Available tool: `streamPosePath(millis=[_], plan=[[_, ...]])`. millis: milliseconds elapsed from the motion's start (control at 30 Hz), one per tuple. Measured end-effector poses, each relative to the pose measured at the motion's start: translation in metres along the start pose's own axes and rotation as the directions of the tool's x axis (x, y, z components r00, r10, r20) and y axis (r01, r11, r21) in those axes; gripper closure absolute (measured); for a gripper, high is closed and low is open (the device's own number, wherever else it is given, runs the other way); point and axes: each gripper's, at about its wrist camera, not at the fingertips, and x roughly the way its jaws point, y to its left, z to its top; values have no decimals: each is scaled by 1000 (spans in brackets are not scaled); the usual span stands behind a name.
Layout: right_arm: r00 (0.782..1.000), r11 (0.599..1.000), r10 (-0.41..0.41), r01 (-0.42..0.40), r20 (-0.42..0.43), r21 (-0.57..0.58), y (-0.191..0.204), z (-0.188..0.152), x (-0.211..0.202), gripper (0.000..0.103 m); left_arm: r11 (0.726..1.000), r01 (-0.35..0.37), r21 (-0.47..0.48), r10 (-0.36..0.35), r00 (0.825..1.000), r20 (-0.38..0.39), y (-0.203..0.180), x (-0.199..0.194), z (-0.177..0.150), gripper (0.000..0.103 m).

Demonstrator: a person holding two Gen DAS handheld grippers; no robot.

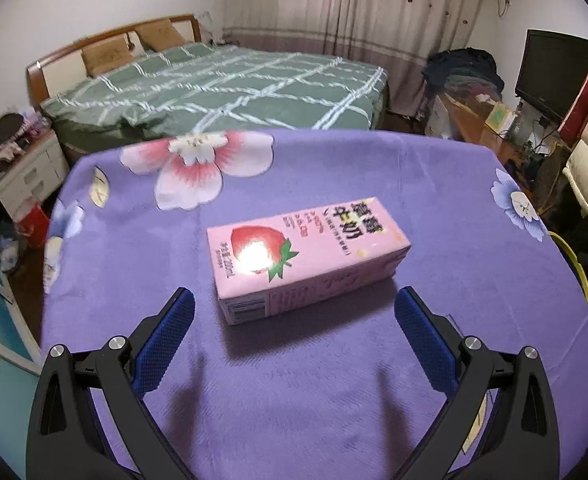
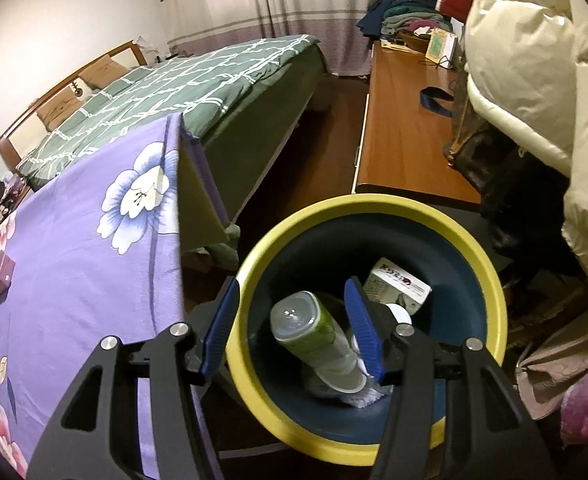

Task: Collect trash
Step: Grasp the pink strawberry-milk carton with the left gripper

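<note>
Left gripper (image 1: pixel 294 300), jaws wide, hovers just short of the strawberry milk carton (image 1: pixel 308 256) lying ahead on the purple table (image 1: pixel 434 208) — next, seemingly, a straddle-and-squeeze — while the right gripper (image 2: pixel 294 308) hangs empty and parted over the yellow-rimmed bin (image 2: pixel 490 264).

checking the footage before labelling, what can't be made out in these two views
- Left wrist view: glare washes out part of the strawberry print on the milk carton.
- Right wrist view: the right tongs and the bottle cover the bottom of the bin.
- Right wrist view: print on the small box is too small.

Bedroom: green plaid bed (image 1: pixel 221 88), striped curtains (image 1: pixel 354 8), wooden desk (image 2: pixel 406 120).
</note>
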Motion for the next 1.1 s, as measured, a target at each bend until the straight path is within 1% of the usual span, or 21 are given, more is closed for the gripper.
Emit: streamPosePath(millis=[100,200,300,367,433,500,533,600,633,667,700,733,800,833,933,1033,1067,1100], plan=[[1000,1000,2,-1,1,-4,2,2,0,51,1000,26,2,-26,1000,-5,0,9,1,5],[1000,1000,3,-3,4,-3,1,3,0,51,998,54,29,-54,999,-1,-10,13,3,5],[1000,1000,6,-6,7,0,0,3,-1,51,995,79,55,-78,997,-16,-24,18,4,5],[1000,1000,9,-9,9,1,0,3,-2,51,991,116,73,-113,993,-34,-41,19,2,5],[1000,1000,10,-10,9,2,0,2,-2,51,981,164,102,-160,986,-50,-63,16,-1,5],[1000,1000,12,-12,9,3,0,2,-2,51,963,233,136,-224,972,-73,-86,12,-5,5],[1000,1000,15,-15,9,3,0,2,-3,51,949,270,162,-259,962,-86,-100,9,-8,5],[1000,1000,20,-20,9,3,-1,1,-4,51,928,303,216,-291,953,-88,-119,-3,-13,5],[1000,1000,22,-22,10,3,-1,1,-5,51,922,300,244,-289,954,-79,-126,-10,-14,5],[1000,1000,23,-23,10,2,-1,1,-5,51,923,283,261,-275,959,-68,-129,-15,-14,5],[1000,1000,22,-22,11,3,-1,1,-5,51,930,245,275,-241,969,-50,-130,-20,-12,5],[1000,1000,23,-23,12,5,-1,1,-6,51,941,191,280,-191,981,-28,-129,-22,-9,5],[1000,1000,27,-27,14,10,-2,2,-6,51,956,110,273,-114,993,0,-125,-21,-1,5],[999,1000,29,-29,15,11,-2,3,-6,51,962,99,255,-100,995,-10,-121,-15,6,5],[999,999,35,-35,15,6,0,4,-8,51,973,100,208,-91,994,-52,-112,7,29,5],[999,999,33,-33,15,-1,0,4,-10,51,969,90,231,-66,992,-110,-116,31,43,5],[999,999,32,-32,15,-1,-1,5,-10,51,968,86,237,-57,990,-126,-117,37,45,9],[999,1000,29,-29,16,0,-2,5,-10,51,966,88,242,-50,986,-159,-119,47,49,14]])
